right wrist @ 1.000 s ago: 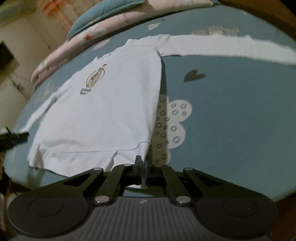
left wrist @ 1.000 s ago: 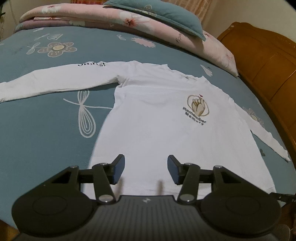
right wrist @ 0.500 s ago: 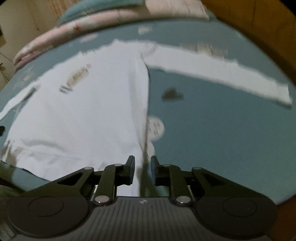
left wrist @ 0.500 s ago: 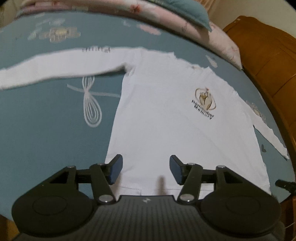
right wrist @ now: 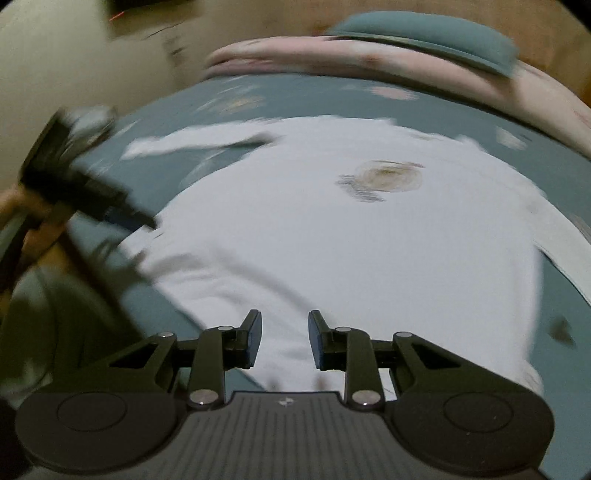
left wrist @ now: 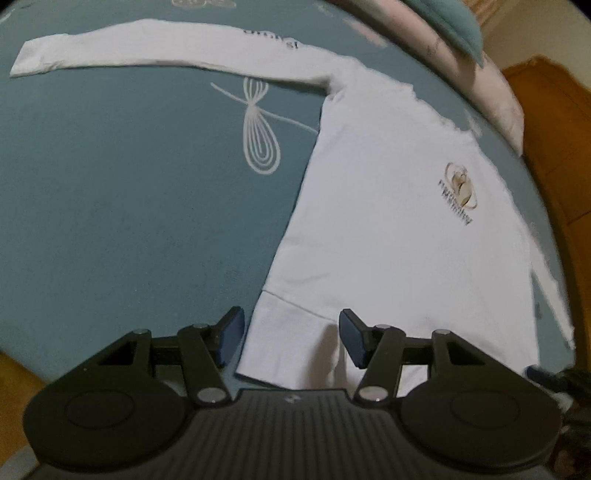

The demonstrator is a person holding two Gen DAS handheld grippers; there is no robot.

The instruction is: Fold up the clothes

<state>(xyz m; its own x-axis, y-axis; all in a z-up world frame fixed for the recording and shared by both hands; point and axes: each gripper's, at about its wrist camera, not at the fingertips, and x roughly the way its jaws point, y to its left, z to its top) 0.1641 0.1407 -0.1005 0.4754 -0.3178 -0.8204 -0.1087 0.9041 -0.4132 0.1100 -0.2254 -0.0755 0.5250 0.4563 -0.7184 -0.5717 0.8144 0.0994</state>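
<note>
A bedroom in a home is shown: the whole working surface is a bed (left wrist: 110, 221) covered by a teal sheet printed with white flowers, hearts and a dragonfly-like figure. Along the bed's far edge a folded pink floral quilt (right wrist: 424, 74) is laid, with a teal pillow (right wrist: 424, 33) set on top of it, and a white long-sleeved shirt (left wrist: 388, 229) is spread flat on the sheet. Beyond the far right corner, polished orange-brown wooden furniture (left wrist: 554, 122) is seen against a plain cream wall (right wrist: 74, 62), as is usual in a domestic sleeping room.
</note>
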